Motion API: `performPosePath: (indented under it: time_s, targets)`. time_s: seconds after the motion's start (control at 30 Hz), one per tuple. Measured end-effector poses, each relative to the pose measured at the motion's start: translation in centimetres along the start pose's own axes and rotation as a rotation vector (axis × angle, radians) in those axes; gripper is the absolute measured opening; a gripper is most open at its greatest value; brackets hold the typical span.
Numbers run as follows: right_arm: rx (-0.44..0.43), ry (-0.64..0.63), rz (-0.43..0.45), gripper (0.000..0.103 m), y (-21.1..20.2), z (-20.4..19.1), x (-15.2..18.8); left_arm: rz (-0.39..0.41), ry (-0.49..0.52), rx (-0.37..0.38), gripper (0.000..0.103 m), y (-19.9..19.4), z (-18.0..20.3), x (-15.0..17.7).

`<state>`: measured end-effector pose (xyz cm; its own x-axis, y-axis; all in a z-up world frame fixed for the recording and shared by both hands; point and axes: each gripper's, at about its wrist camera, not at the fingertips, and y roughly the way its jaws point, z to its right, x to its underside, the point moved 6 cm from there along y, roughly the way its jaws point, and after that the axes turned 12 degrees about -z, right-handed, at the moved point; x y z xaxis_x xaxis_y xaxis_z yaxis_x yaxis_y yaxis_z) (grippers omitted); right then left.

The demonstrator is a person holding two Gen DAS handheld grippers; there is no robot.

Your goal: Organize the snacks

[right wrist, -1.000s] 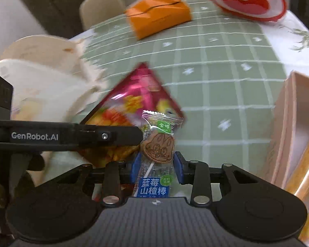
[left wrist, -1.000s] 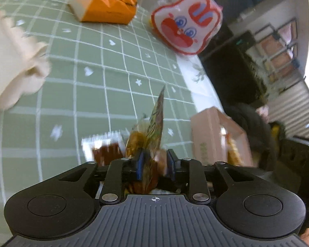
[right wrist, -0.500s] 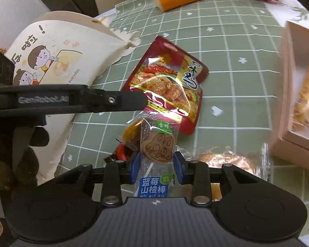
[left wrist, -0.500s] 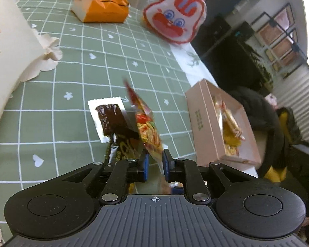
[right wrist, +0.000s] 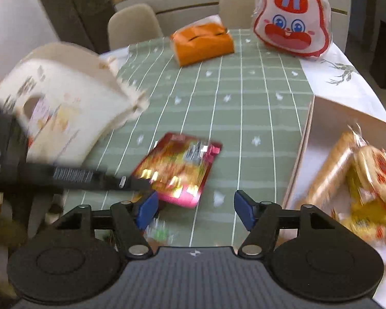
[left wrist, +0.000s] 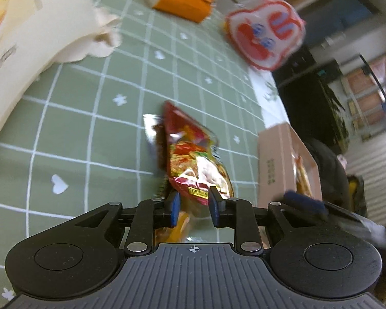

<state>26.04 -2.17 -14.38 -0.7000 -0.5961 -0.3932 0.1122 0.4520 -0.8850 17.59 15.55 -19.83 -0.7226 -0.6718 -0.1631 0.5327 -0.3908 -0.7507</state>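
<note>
1. A cream paper bag with a scalloped rim and printed cartoons is lying on its side at the left of the worktop, which is wearing a matt green cloth with a white grid.
2. The left claw is opening; its blue pads are standing apart with the lower edge of a glossy red foil snack packet between them, and whether the pads are touching it cannot be told. The packet is flat and crinkled, lying on the cloth over a dark snack in a clear wrapper.
3. The right claw is opening, its pads standing wide apart with nothing between them. A small blurred wrapper is lying just below its left pad.
4. An orange soft-sided box is sitting at the far side of the cloth.
5. A rounded rabbit-face pack in clear plastic is standing upright near it.
6. A pale pink cardboard box at the right is holding wrapped golden biscuits.
</note>
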Motion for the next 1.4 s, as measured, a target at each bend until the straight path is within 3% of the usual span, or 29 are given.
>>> performPosePath:
  time_s: [0.1,0.23,0.3,0.4,0.63,0.73,0.83,0.87,0.97,1.07,1.33,1.4]
  targets:
    - [-0.039,0.132,-0.051,0.052,2.7,1.7,-2.4,0.013,-0.078,0.049,0.027,0.0,-0.9,-0.3]
    - [-0.117,0.187,-0.094,0.052,5.0,1.8,-3.0,0.006,-0.089,0.089,0.027,0.5,-1.1,-1.0]
    - [-0.091,0.189,-0.097,0.04,6.1,1.6,-3.1,-0.002,-0.078,0.076,0.027,0.8,-1.0,-1.2]
    - [0.016,0.168,-0.117,0.03,7.8,2.0,-3.2,0.027,-0.055,0.05,0.027,0.3,-1.1,-1.8]
    - [0.051,0.123,-0.107,0.029,8.4,2.0,-2.6,0.006,0.12,-0.08,0.029,1.3,-0.8,-6.0]
    - [0.068,0.105,-0.106,0.029,8.4,1.8,-2.5,-0.011,0.156,-0.067,0.029,1.7,-0.5,-7.4]
    - [0.016,0.145,-0.104,0.029,7.4,2.2,-2.4,-0.012,0.13,-0.042,0.029,1.7,-0.7,-8.2]
    - [0.009,0.152,-0.085,0.032,6.8,2.3,-2.4,-0.024,0.135,-0.039,0.029,1.7,-0.6,-8.1]
    - [0.035,0.137,-0.038,0.053,5.5,2.4,-2.8,-0.1,0.194,-0.026,0.029,1.6,0.4,-6.9]
    - [0.021,0.144,-0.058,0.061,5.6,2.3,-3.4,-0.129,0.227,-0.002,0.029,0.9,1.4,-4.5]
    - [-0.029,0.382,-0.113,0.07,8.9,1.5,-5.0,0.047,0.087,-0.082,0.029,-5.0,-0.6,1.3]
    - [0.026,0.431,-0.123,0.082,10.2,1.0,-5.5,0.057,0.075,-0.096,0.029,-6.1,-1.2,2.6]
